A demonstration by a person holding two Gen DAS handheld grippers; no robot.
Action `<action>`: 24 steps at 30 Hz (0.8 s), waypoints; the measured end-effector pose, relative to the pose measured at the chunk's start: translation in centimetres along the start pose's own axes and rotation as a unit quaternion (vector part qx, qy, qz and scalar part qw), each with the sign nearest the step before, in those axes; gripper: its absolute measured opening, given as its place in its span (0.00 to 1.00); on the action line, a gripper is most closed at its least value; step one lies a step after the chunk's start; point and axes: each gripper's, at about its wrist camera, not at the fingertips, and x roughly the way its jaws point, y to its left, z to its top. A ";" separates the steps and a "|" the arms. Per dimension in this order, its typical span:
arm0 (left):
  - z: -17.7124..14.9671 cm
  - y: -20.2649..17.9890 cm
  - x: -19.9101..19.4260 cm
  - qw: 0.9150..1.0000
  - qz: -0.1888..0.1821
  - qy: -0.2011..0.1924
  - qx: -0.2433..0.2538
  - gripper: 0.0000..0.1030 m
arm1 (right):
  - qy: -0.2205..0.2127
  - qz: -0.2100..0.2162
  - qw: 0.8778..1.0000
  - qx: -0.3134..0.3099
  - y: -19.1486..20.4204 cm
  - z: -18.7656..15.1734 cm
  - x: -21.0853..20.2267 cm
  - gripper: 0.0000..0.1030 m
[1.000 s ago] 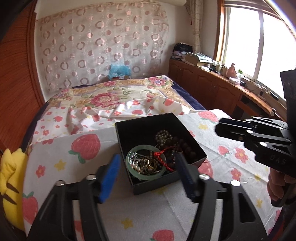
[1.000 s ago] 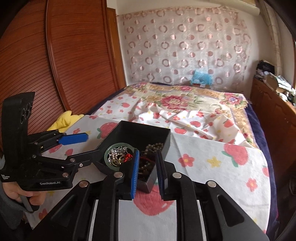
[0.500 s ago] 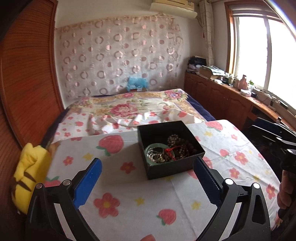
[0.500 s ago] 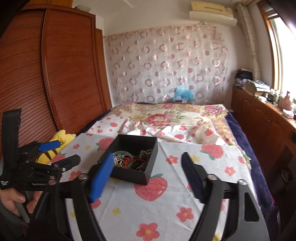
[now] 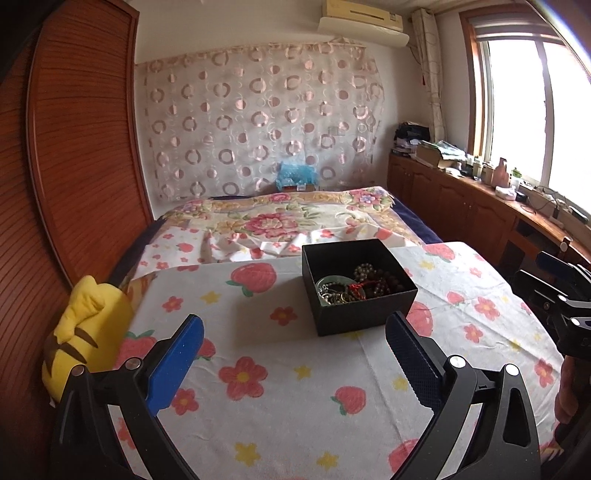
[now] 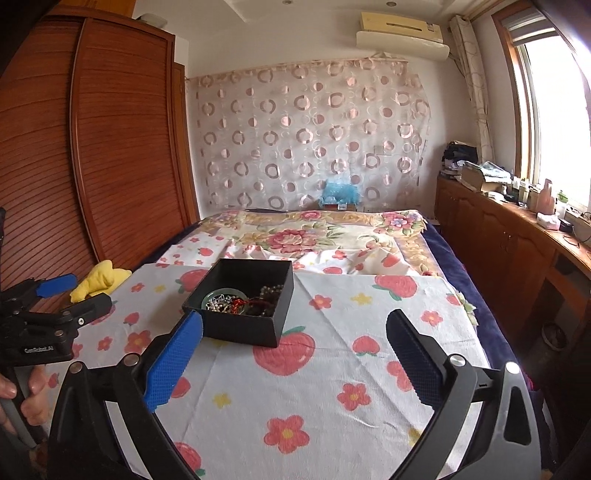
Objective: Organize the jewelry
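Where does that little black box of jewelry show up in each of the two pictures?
Left wrist view: the black box sits right of centre on the strawberry cloth.
Right wrist view: the black box sits left of centre on the same cloth.
Shared landmark: the yellow plush at the cloth's left edge, also seen at.

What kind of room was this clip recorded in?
A home bedroom, most likely. A bed with a floral bedspread fills the middle, a wooden wardrobe lines one wall, and an air conditioner hangs above a curtain. The jewelry box sits on a strawberry-print cloth.
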 end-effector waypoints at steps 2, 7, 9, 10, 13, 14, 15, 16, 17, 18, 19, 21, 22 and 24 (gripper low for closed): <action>0.0 -0.2 -0.2 1.000 -0.002 -0.002 0.000 0.92 | -0.001 -0.002 1.000 0.001 -0.1 -0.3 0.0 0.97; 0.1 -0.2 -0.6 1.000 -0.002 -0.008 0.000 0.92 | -0.003 -0.004 1.000 0.004 -0.1 -0.3 0.0 0.97; 0.1 -0.3 -0.6 1.000 -0.003 -0.008 -0.001 0.92 | -0.006 -0.008 1.000 0.002 -0.2 -0.3 -0.1 0.97; 0.1 -0.3 -0.6 1.000 -0.003 -0.007 0.000 0.92 | -0.006 -0.011 1.000 0.001 -0.2 -0.3 -0.1 0.97; 0.2 -0.3 -0.8 1.000 -0.001 -0.010 -0.001 0.92 | -0.007 -0.012 1.000 0.003 -0.2 -0.1 -0.1 0.97; 0.3 -0.4 -0.8 1.000 0.000 -0.011 -0.001 0.92 | -0.007 -0.012 1.000 0.002 -0.2 -0.2 -0.1 0.97; 0.2 -0.4 -0.8 1.000 -0.001 -0.011 -0.002 0.92 | -0.007 -0.012 1.000 0.001 -0.2 -0.2 -0.1 0.97; 0.2 -0.4 -0.8 1.000 0.000 -0.011 -0.002 0.92 | -0.006 -0.011 1.000 0.001 -0.2 -0.1 -0.1 0.97; 0.3 -0.4 -0.8 1.000 0.000 -0.011 -0.001 0.92 | -0.006 -0.011 1.000 0.001 -0.2 -0.1 -0.1 0.97; 0.3 -0.4 -0.8 1.000 0.000 -0.011 0.000 0.92 | -0.006 -0.011 1.000 0.001 -0.3 -0.2 -0.1 0.97; 0.2 -0.3 -0.8 1.000 -0.001 -0.010 -0.001 0.92 | -0.006 -0.011 1.000 0.001 -0.2 -0.2 -0.1 0.97; 0.2 -0.3 -0.8 1.000 -0.001 -0.010 -0.002 0.92 | -0.006 -0.011 1.000 0.002 -0.2 -0.2 -0.1 0.97; 0.2 -0.3 -0.8 1.000 -0.001 -0.011 -0.002 0.92 | -0.006 -0.012 1.000 0.002 -0.2 -0.2 -0.1 0.97; 0.2 -0.3 -0.8 1.000 -0.001 -0.011 -0.002 0.92 | -0.005 -0.012 1.000 0.002 -0.3 -0.2 -0.1 0.97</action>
